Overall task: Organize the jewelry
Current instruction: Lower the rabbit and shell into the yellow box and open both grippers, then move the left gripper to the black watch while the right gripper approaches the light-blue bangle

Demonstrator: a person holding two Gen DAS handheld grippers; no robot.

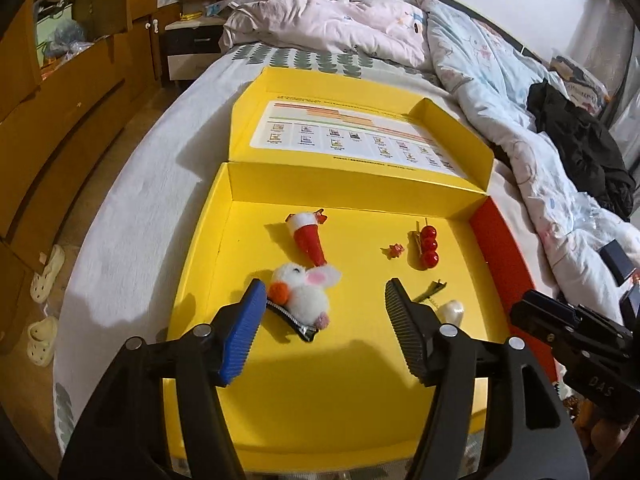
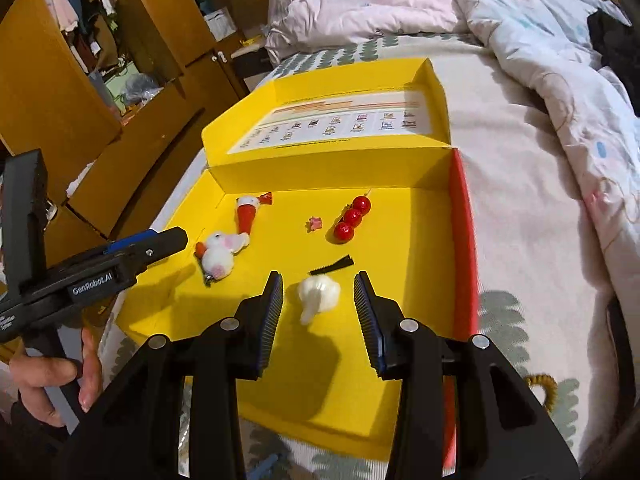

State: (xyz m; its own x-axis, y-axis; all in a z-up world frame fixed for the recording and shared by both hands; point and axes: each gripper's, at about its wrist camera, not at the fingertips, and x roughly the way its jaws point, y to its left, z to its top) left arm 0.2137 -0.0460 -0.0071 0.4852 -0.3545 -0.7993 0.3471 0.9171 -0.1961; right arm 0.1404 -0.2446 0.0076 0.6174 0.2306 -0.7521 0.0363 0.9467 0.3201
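Observation:
An open yellow box (image 1: 344, 412) lies on the bed and holds several hair clips. A white plush bunny clip (image 1: 308, 296) lies between the jaws of my left gripper (image 1: 326, 289); the pads stand apart from it, so the gripper is open. Beyond it lie a red Santa-hat clip (image 1: 310, 238), a tiny red star (image 1: 392, 251) and a red-berry clip (image 1: 428, 244). In the right wrist view, a white pearl-shell clip (image 2: 318, 294) rests on the box floor between the spread jaws of my right gripper (image 2: 319, 278), untouched. The bunny clip (image 2: 220, 254) lies to its left.
The box lid (image 1: 352, 132) lies folded back beyond the tray, and a red side wall (image 1: 504, 248) bounds the right. Rumpled quilts (image 1: 480, 60) and a black garment (image 1: 580, 144) cover the bed. Wooden wardrobes (image 1: 60, 120) and slippers (image 1: 46, 276) are at left. A hand (image 2: 52, 376) holds the left gripper.

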